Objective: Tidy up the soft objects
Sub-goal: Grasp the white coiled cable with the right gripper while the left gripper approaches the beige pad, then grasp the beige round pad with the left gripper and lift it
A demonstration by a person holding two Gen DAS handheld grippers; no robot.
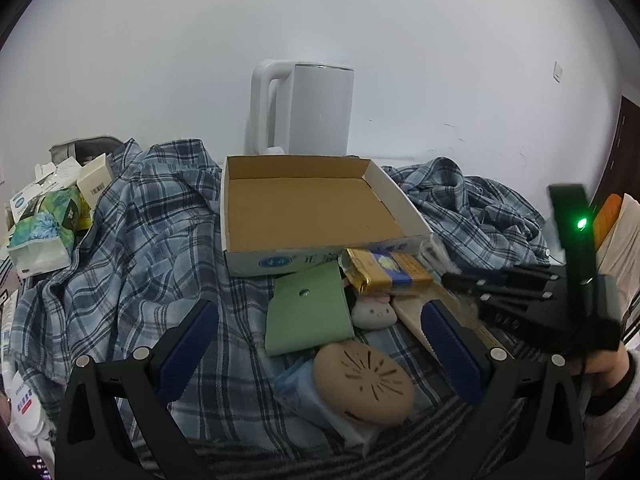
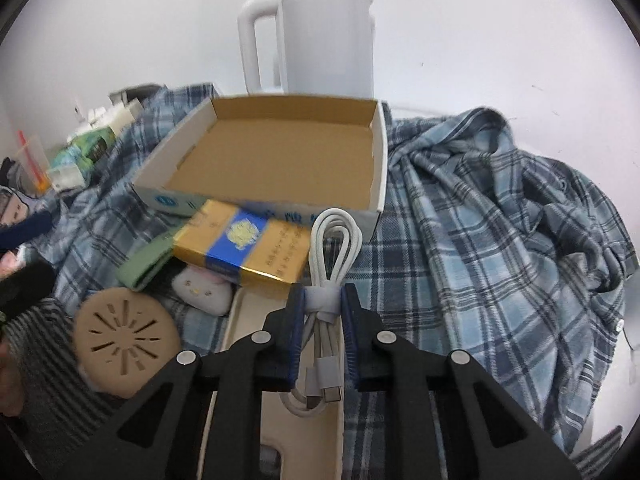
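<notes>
Cable bundle (image 2: 328, 300), white and strapped, sits clamped between the right gripper (image 2: 322, 300) fingers, just before the empty cardboard box (image 2: 380, 168). Lift it straight, so loops do not snag. Only the left wrist view shows the left gripper (image 1: 320, 344) open above the green pouch (image 1: 306, 308).

I see a coiled white cable (image 2: 329, 264) bound by a grey strap, standing between my right gripper's (image 2: 323, 308) pads. Left of it lie a small white plush (image 2: 202, 286), a green pouch (image 1: 306, 308) and a round tan pad (image 1: 362, 380) on plaid cloth.
</notes>
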